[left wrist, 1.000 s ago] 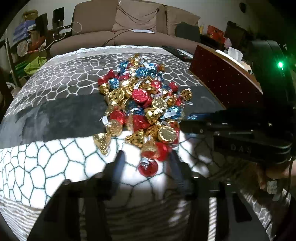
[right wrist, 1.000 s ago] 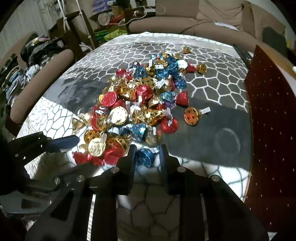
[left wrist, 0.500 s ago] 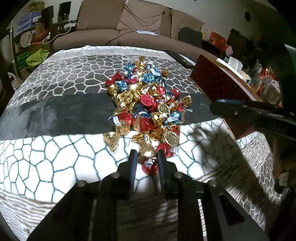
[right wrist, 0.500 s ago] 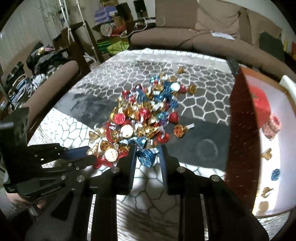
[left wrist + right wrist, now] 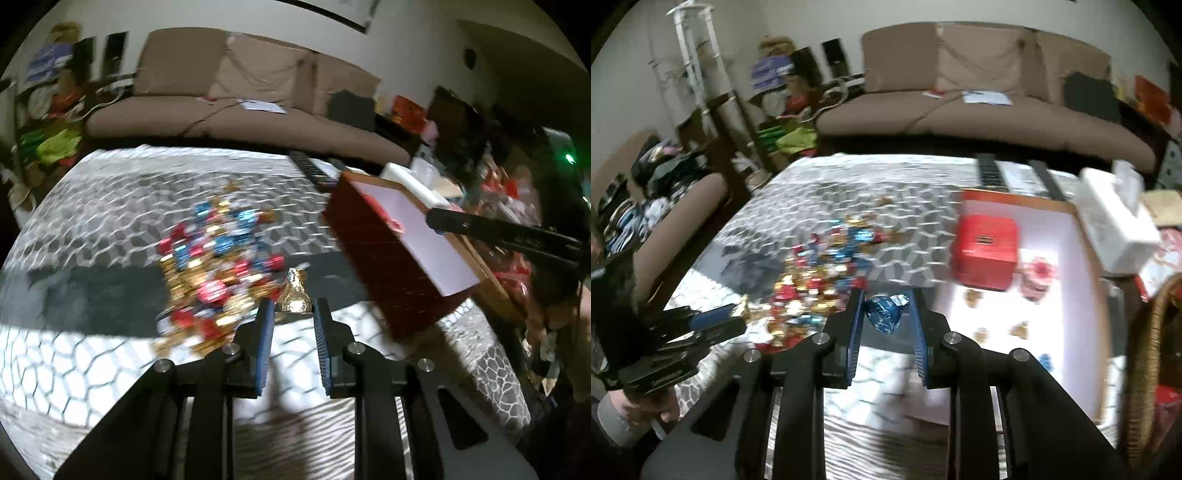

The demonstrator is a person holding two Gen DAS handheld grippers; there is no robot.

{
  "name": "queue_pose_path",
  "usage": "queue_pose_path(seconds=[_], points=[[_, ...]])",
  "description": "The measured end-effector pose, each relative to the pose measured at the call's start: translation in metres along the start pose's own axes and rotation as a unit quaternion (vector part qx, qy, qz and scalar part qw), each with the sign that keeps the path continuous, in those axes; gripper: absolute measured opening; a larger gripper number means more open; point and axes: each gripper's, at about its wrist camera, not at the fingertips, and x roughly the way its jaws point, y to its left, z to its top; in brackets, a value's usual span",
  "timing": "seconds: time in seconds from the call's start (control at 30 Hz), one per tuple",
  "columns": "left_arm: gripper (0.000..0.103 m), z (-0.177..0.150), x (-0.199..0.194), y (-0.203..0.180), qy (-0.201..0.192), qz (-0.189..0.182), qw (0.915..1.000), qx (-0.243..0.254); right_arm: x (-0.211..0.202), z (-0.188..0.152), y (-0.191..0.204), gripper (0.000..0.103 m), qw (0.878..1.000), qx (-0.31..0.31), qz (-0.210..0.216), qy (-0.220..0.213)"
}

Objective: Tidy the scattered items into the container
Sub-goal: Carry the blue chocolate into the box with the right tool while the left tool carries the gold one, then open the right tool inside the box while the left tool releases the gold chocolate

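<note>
Candies (image 5: 218, 269) in red, blue and gold foil lie heaped on the patterned table (image 5: 92, 206), ahead and to the left of the left gripper (image 5: 293, 314). That gripper pinches a gold candy (image 5: 294, 295) between its two blue-padded fingers (image 5: 264, 339), the pointed tip of the candy standing above them. To its right, ahead, sits the red box (image 5: 384, 266) with a white inside, and past the box the right gripper's fingers reach in from the right edge of the left wrist view.

In the right wrist view the left gripper (image 5: 713, 325) shows low on the left, beside the near end of the heap (image 5: 820, 273). The right gripper (image 5: 886, 314) is closed around a blue candy (image 5: 886, 314), held clear of the table. Ahead and to its right the box (image 5: 1071, 280) lies open, with a smaller red box (image 5: 986, 251) in its far corner and a few loose candies (image 5: 1019, 330) on its white floor; blur makes their colours hard to tell. A white tissue box (image 5: 1115, 225) stands just beyond the box's right wall.
</note>
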Motion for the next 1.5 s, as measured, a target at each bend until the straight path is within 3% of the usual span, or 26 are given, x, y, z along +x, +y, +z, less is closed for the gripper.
queue_pose_path(seconds=[0.2, 0.47, 0.83, 1.0, 1.3, 1.5], points=[[0.022, 0.039, 0.039, -0.063, 0.02, -0.033, 0.9991, 0.016, 0.001, -0.008, -0.054, 0.023, 0.999, 0.033, -0.033, 0.017], [0.022, 0.054, 0.087, -0.122, 0.052, -0.025, 0.9967, 0.056, 0.02, -0.016, -0.096, 0.023, 0.997, 0.045, -0.042, 0.041], [0.022, 0.036, 0.117, -0.143, 0.092, -0.018, 0.9934, 0.066, 0.042, -0.021, -0.112, 0.026, 0.996, 0.04, -0.06, 0.048], [0.023, 0.036, 0.118, -0.143, 0.092, -0.01, 0.9941, 0.057, 0.039, -0.02, -0.115, 0.027, 0.996, 0.059, -0.047, 0.045], [0.043, 0.041, 0.108, -0.141, 0.082, 0.001, 0.9949, 0.058, 0.034, -0.016, -0.109, 0.027, 0.997, 0.06, -0.038, 0.04], [0.044, 0.043, 0.105, -0.138, 0.078, 0.0, 0.9957, 0.051, 0.034, -0.016, -0.102, 0.027, 0.997, 0.053, -0.036, 0.042]])
